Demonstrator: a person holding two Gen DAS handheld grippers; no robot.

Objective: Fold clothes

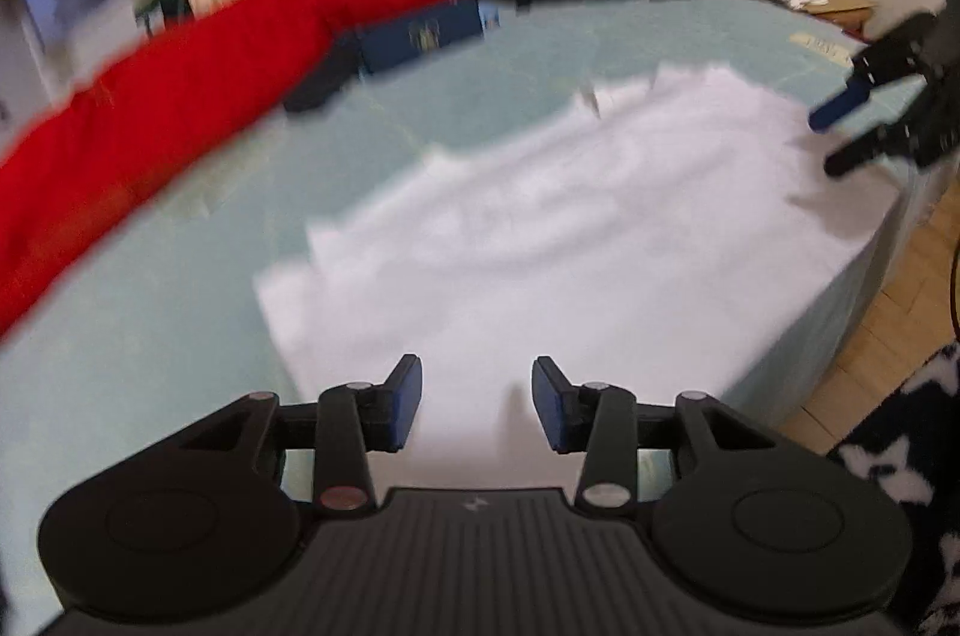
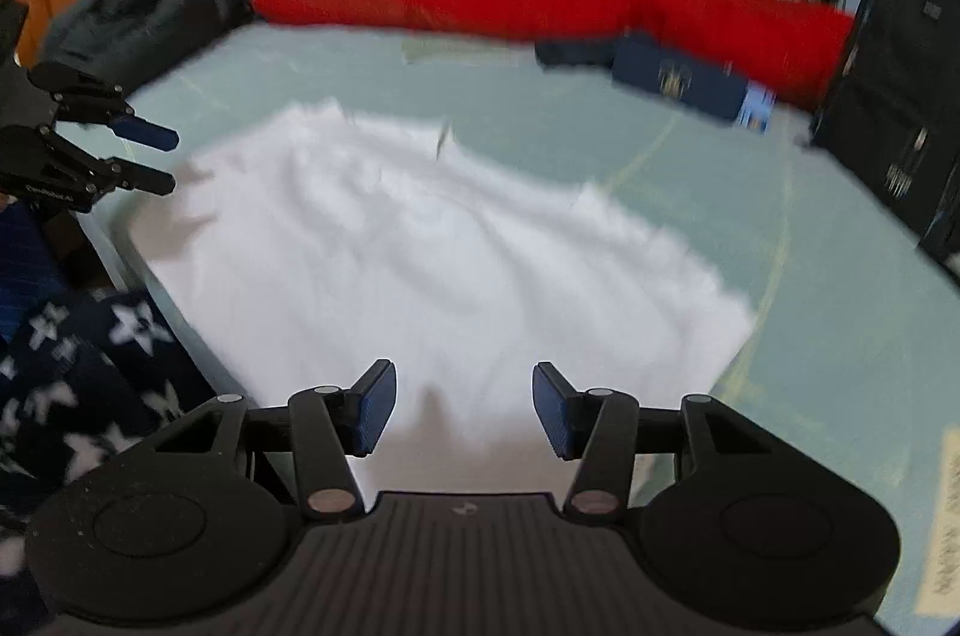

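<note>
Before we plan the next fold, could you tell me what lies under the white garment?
The white garment lies spread flat on a pale green sheet, which shows around it. Whatever is directly beneath the cloth is covered, so nothing else can be confirmed there.

Hardly anything reads here. There's small white lettering on the side of the left tool [image 2: 159, 159], too blurred to make out, and the gold crest on the navy folded garment [image 2: 675, 84] carries no legible words.

White garment [image 2: 420, 246] on bed [image 2: 840, 336], right gripper [image 2: 463, 408] parted
</note>
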